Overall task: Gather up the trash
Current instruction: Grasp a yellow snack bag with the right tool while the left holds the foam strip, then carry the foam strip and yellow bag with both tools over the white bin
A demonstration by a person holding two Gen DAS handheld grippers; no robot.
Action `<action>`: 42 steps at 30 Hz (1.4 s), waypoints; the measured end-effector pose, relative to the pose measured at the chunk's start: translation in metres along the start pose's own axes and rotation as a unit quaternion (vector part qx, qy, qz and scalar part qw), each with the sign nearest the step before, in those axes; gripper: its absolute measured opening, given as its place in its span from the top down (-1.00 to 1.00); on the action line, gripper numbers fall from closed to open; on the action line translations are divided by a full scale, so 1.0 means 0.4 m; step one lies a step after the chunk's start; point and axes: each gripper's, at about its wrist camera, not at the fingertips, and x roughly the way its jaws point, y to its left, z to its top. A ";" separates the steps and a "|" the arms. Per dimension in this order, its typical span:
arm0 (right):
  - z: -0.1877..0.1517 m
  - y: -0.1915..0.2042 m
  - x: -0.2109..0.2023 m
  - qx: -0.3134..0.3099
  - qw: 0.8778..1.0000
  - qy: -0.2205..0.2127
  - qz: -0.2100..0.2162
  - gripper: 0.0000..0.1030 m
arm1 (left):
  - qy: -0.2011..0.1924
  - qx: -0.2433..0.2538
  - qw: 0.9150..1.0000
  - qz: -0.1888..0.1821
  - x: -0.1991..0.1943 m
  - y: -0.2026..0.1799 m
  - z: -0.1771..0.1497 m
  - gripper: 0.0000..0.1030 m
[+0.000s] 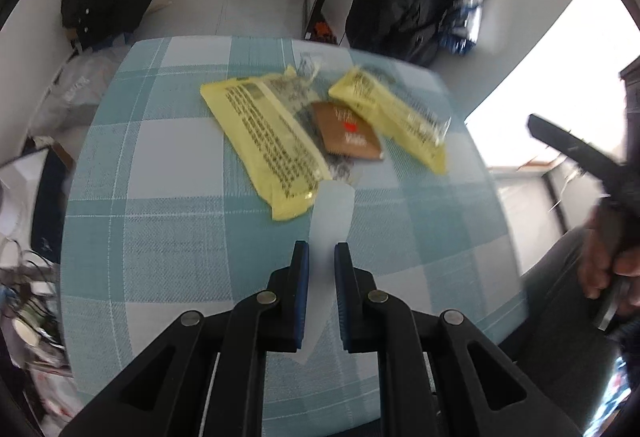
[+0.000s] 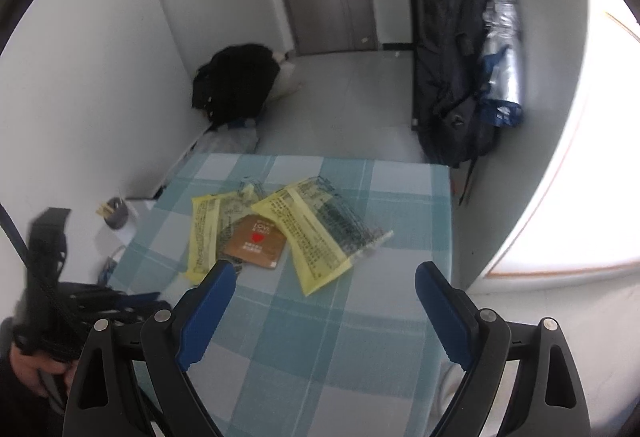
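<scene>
Left gripper [image 1: 321, 257] jaws pinching a thin translucent plastic strip [image 1: 332, 213]; right gripper [image 2: 324, 277] jaws spread, so I'd drop onto the brown square packet [image 2: 256, 242] squarely.

Three bits of trash in a loose cluster toward the far half of a table with a blue-and-white checked cloth [image 2: 304, 321]. Long yellow wrapper [image 1: 268, 141] covered in dark print, lying flat, clear crinkled end alongside. Second yellow wrapper [image 1: 394, 115], same look, angled off to the other side, see-through end poking past it. Small brown packet [image 1: 348, 135] with a red heart and white lettering, flat between the two, tucked against their edges. Also a pale translucent strip [image 1: 332, 213], blurry, running from near the long wrapper's end back between the closed-in fingers.
</scene>
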 end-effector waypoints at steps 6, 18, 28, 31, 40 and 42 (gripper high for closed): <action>0.069 0.008 0.135 -0.068 0.996 0.050 0.014 -0.78 | -0.027 -0.023 0.999 -0.028 -0.031 0.015 0.028 0.83; 0.082 0.042 0.364 -0.127 0.986 0.108 0.018 -0.78 | -0.043 -0.052 0.997 -0.044 -0.037 0.055 0.055 0.84; 0.056 0.060 0.378 -0.162 0.979 0.121 0.004 -0.37 | -0.043 -0.046 0.997 -0.049 -0.039 0.048 0.052 0.84; 0.052 0.052 0.370 -0.153 0.981 0.120 0.002 -0.26 | -0.045 -0.051 0.997 -0.049 -0.043 0.051 0.052 0.84; 0.047 0.035 0.265 -0.120 0.989 0.085 0.013 -0.24 | -0.070 -0.032 0.997 -0.030 -0.073 0.032 0.057 0.84; 0.045 0.039 0.240 -0.118 0.990 0.077 0.016 -0.24 | -0.073 -0.031 0.996 -0.027 -0.077 0.025 0.054 0.84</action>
